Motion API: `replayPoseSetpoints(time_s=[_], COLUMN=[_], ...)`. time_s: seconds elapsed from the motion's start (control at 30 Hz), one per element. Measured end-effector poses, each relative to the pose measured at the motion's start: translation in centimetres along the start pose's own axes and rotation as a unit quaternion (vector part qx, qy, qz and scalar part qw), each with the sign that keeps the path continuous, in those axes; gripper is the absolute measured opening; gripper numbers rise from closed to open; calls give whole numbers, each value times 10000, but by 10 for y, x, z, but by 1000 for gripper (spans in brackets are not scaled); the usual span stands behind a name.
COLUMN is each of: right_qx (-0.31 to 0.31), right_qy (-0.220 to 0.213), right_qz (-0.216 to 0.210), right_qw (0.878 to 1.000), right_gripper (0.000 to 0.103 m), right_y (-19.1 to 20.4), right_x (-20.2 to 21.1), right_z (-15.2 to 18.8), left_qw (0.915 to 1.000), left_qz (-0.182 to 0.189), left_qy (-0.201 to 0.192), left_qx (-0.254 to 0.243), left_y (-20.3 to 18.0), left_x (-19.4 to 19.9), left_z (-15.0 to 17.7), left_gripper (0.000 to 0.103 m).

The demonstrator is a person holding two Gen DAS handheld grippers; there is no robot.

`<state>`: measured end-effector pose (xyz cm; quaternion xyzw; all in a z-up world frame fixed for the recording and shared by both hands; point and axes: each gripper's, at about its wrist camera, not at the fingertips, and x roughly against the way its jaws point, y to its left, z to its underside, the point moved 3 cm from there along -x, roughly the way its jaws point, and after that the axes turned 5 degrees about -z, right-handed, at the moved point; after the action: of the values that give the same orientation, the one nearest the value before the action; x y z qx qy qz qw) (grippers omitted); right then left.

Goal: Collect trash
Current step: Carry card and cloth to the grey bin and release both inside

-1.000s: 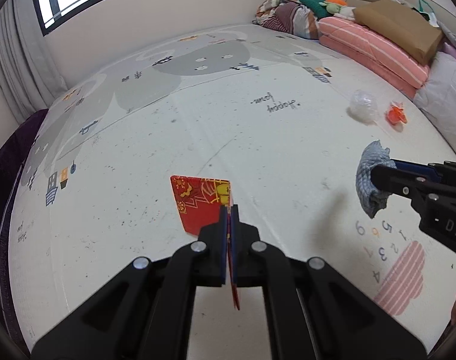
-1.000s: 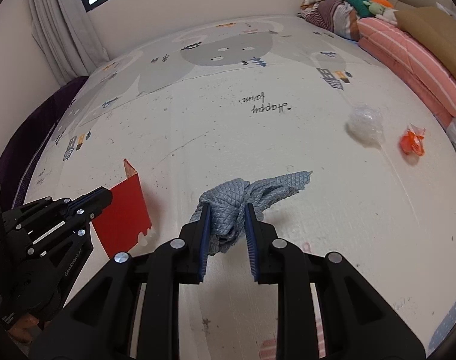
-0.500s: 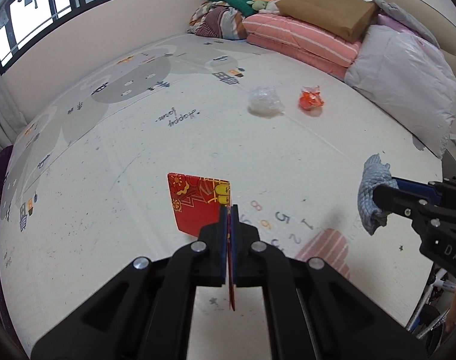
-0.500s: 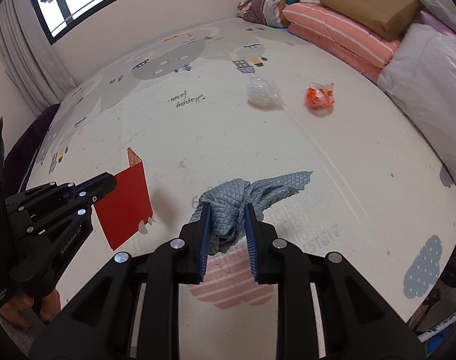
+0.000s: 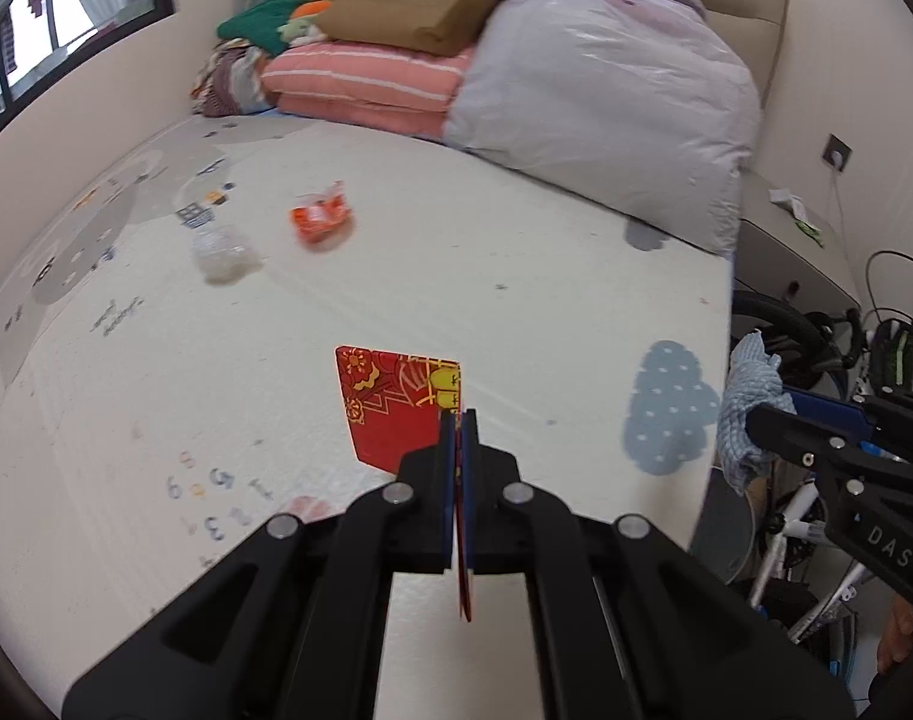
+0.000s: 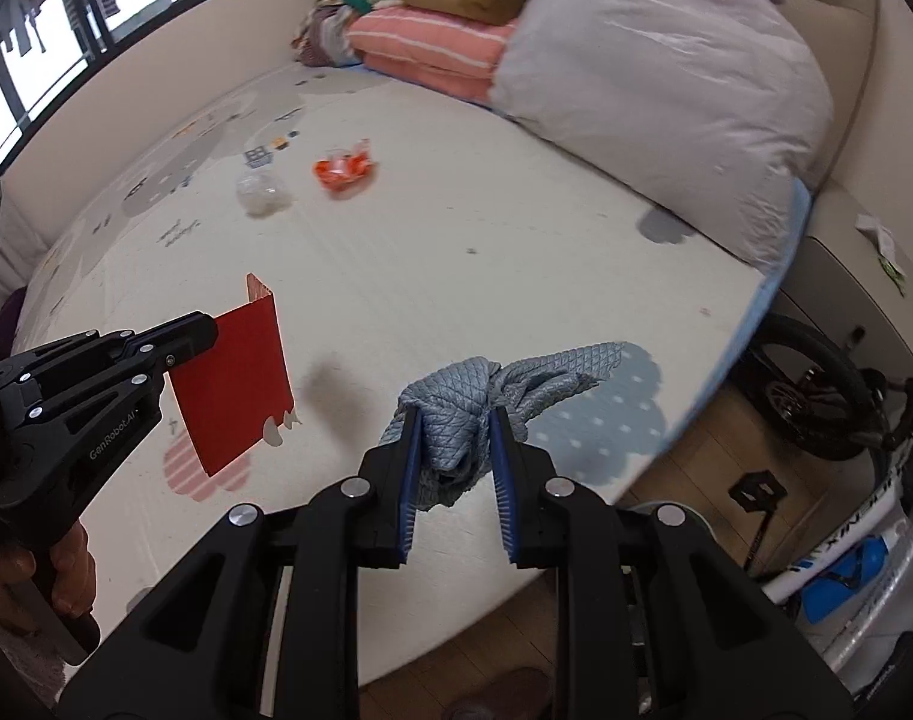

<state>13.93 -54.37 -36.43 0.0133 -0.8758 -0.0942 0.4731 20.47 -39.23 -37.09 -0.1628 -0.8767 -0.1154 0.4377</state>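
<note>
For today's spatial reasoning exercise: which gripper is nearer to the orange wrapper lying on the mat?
Left, narrowly. The left gripper, holding the red envelope, sits on the orange wrapper's side; the right gripper, holding the blue cloth, is further toward the mat's edge.

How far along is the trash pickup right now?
Nothing looks binned yet, and no bin is in view. In hand: the left tongs pinch a red envelope, and the right tongs grip a blue-grey cloth. Left on the mat: an orange wrapper and a clear crumpled plastic piece.
</note>
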Motion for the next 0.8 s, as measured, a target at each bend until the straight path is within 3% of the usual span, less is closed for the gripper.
replayPoseSetpoints(time_s=[0.17, 0.37, 0.57, 0.8], right_qx=[-637, -1255, -1661, -1922], right_qy=[-45, -44, -21, 21], right_qz=[451, 794, 942, 991], right_qw=[9969, 9889, 9816, 9763], right_gripper=[20, 20, 21, 21], right_y=[-89, -166, -217, -251], right_x=[32, 57, 69, 76], right_z=[34, 75, 114, 141], left_qw=[9964, 9855, 9743, 9662], left_qz=[603, 1201, 1567, 1834], left_qy=[8, 117, 237, 362], left_qx=[-595, -1193, -1601, -1773], left_y=[-99, -200, -275, -327], left_x=[-9, -21, -33, -47], left_z=[-6, 7, 26, 39], left_gripper=[2, 2, 2, 3])
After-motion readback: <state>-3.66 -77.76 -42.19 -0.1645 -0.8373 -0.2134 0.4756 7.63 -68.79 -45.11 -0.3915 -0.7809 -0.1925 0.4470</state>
